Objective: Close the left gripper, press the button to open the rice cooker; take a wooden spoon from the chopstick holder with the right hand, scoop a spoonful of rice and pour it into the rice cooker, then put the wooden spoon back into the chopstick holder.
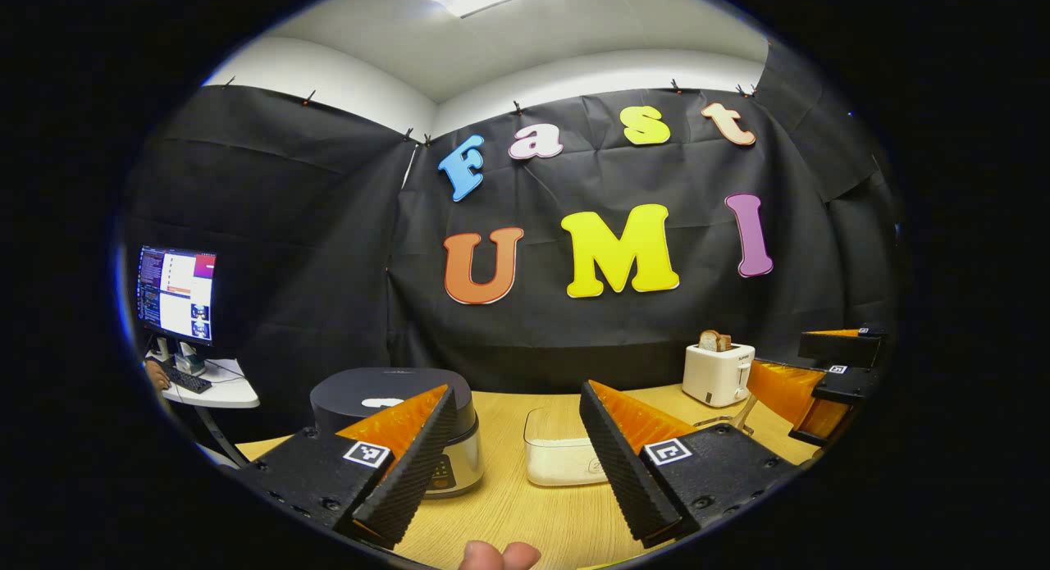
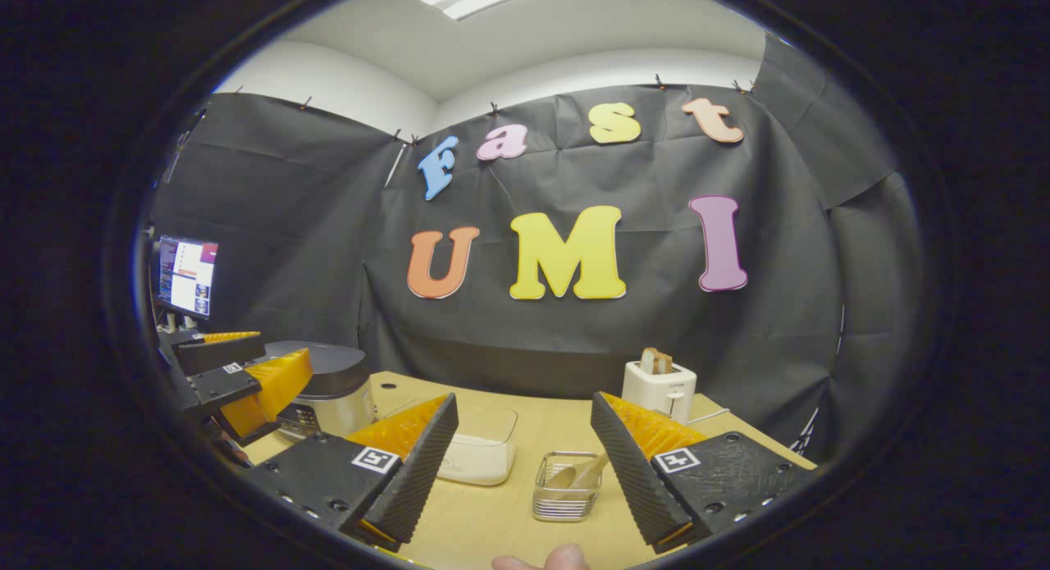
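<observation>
The dark-lidded rice cooker (image 1: 394,402) stands shut at the table's left, also seen in the right gripper view (image 2: 324,394). A clear box of rice (image 1: 562,451) sits mid-table (image 2: 480,455). A metal mesh chopstick holder (image 2: 566,488) with wooden spoons (image 2: 578,471) stands in front of my right gripper (image 2: 525,463). My left gripper (image 1: 517,459) is open, hovering above the table between cooker and rice box, with nothing between its fingers. My right gripper is open and empty too; it shows at the right edge of the left gripper view (image 1: 820,381). The left gripper shows at the left of the right gripper view (image 2: 238,373).
A white toaster (image 1: 718,373) with bread in it stands at the back right of the wooden table (image 1: 509,513), also seen in the right gripper view (image 2: 659,388). A monitor (image 1: 176,294) on a small side desk stands off to the left. Fingertips of a hand (image 1: 496,555) show at the bottom edge.
</observation>
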Demonstrator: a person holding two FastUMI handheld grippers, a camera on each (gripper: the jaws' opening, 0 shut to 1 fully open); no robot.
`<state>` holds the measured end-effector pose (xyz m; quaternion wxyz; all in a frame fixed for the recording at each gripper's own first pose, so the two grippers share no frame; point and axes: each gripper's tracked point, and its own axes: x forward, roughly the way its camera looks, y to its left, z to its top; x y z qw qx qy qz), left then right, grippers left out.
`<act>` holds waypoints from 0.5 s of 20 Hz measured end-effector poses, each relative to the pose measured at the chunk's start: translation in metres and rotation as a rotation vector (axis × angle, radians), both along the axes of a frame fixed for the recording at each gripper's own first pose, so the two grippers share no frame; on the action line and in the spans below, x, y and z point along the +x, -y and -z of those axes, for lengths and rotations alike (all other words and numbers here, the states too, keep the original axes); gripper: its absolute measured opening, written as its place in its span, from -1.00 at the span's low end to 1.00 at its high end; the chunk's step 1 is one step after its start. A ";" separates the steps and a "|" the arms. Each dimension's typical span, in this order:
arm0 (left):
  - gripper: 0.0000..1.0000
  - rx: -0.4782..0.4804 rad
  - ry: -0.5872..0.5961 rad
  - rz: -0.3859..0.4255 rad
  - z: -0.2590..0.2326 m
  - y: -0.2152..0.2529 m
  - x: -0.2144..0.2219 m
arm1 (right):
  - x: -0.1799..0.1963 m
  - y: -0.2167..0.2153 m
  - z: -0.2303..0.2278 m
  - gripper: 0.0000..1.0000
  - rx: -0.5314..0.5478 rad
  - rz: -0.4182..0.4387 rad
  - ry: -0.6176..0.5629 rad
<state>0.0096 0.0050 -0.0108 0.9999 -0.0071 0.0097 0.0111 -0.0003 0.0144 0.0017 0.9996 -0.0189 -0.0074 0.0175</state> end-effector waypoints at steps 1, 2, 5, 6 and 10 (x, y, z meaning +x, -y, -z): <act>0.92 -0.002 -0.004 -0.001 0.002 -0.001 0.002 | 0.001 0.002 0.001 0.93 0.000 0.005 -0.001; 0.92 -0.003 -0.006 -0.002 0.003 -0.001 0.002 | 0.001 0.003 0.002 0.94 0.002 0.008 -0.003; 0.92 -0.006 -0.013 0.007 0.006 0.001 0.003 | 0.001 0.010 0.005 0.93 0.007 0.023 -0.005; 0.93 -0.004 -0.012 0.009 0.006 0.001 0.002 | 0.001 0.011 0.006 0.92 0.008 0.030 -0.007; 0.92 -0.002 -0.024 0.017 0.010 0.002 0.003 | 0.000 0.021 0.009 0.93 0.011 0.052 -0.012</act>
